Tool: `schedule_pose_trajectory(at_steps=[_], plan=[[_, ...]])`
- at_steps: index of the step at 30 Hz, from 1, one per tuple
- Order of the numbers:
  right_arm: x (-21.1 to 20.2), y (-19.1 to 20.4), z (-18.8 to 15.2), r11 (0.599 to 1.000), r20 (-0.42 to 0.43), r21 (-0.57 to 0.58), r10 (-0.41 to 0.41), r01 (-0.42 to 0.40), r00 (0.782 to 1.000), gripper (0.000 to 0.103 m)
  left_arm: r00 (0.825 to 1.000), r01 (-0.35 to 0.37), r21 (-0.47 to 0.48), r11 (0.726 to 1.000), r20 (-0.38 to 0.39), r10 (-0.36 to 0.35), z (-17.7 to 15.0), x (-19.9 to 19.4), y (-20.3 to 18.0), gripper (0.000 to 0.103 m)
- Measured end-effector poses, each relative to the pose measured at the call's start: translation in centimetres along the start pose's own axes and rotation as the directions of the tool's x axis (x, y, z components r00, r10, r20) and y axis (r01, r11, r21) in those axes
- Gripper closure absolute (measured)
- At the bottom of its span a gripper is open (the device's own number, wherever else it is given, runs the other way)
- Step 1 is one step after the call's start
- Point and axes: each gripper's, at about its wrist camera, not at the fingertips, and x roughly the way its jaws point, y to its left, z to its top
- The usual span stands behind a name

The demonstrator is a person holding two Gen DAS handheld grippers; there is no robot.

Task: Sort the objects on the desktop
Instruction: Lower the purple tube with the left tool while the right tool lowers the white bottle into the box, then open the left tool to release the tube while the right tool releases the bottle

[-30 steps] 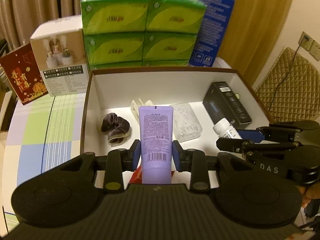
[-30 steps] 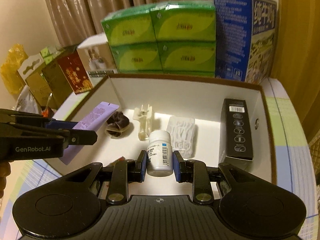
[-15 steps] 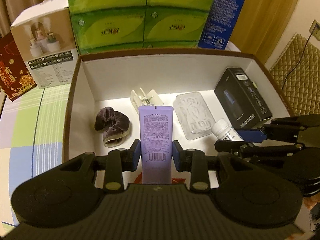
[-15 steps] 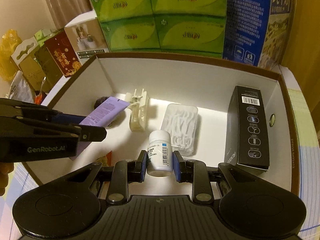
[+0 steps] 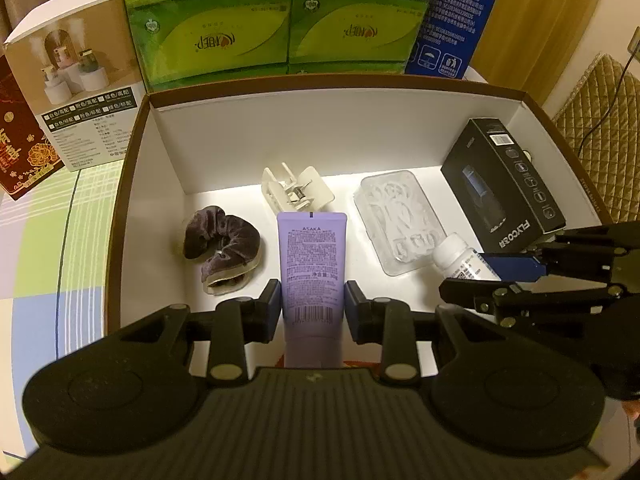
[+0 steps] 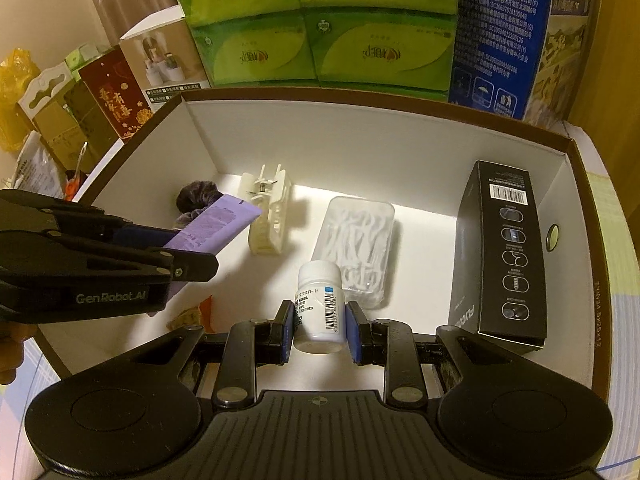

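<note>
Resting between left tool (image 5: 312, 307) pads, purple tube (image 5: 312, 256) pointing into box (image 5: 132, 152)

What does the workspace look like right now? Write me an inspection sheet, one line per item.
Surface: table with a checked cloth; an open white-lined box stands on it.
Job's things: purple tube and white pill bottle, both held over the box.
Clutter: in the box, a scrunchie, a cream hair clip, a clear floss-pick case, a black carton and an orange wrapper.
Grippers: left gripper shut on the tube; right gripper shut on the bottle.
Cables: one dark cable by the quilted cushion.
Surroundings: green tissue packs, blue carton, other boxes behind.
</note>
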Motion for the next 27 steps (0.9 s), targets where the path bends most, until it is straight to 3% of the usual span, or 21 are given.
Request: schedule_pose_trajectory(at_steps=[7, 9, 21, 24, 27], plan=[[0.26, 0.02, -0.05, 1.000, -0.006, -0.002, 0.005, -0.005, 1.000, 0.079, 1.000, -0.004, -0.006, 1.000, -0.015, 0.004, -0.11, 0.60, -0.08, 0.074], [0.34, 0.05, -0.03, 1.000, -0.006, -0.002, 0.008, -0.008, 1.000, 0.079, 1.000, -0.005, -0.014, 1.000, -0.018, 0.004, -0.03, 0.59, -0.01, 0.067], [0.77, 0.53, 0.06, 1.000, -0.015, -0.013, 0.025, -0.026, 1.000, 0.079, 1.000, -0.010, -0.008, 1.000, -0.027, 0.010, -0.07, 0.53, 0.17, 0.066], [0.72, 0.62, 0.03, 1.000, -0.002, -0.015, 0.019, -0.019, 1.000, 0.079, 0.999, -0.022, 0.001, 1.000, -0.028, 0.022, -0.11, 0.52, 0.10, 0.056], [0.60, 0.46, 0.03, 1.000, 0.013, -0.005, 0.020, -0.020, 1.000, 0.079, 0.999, -0.030, 0.010, 0.999, -0.023, 0.031, -0.18, 0.45, 0.09, 0.055]])
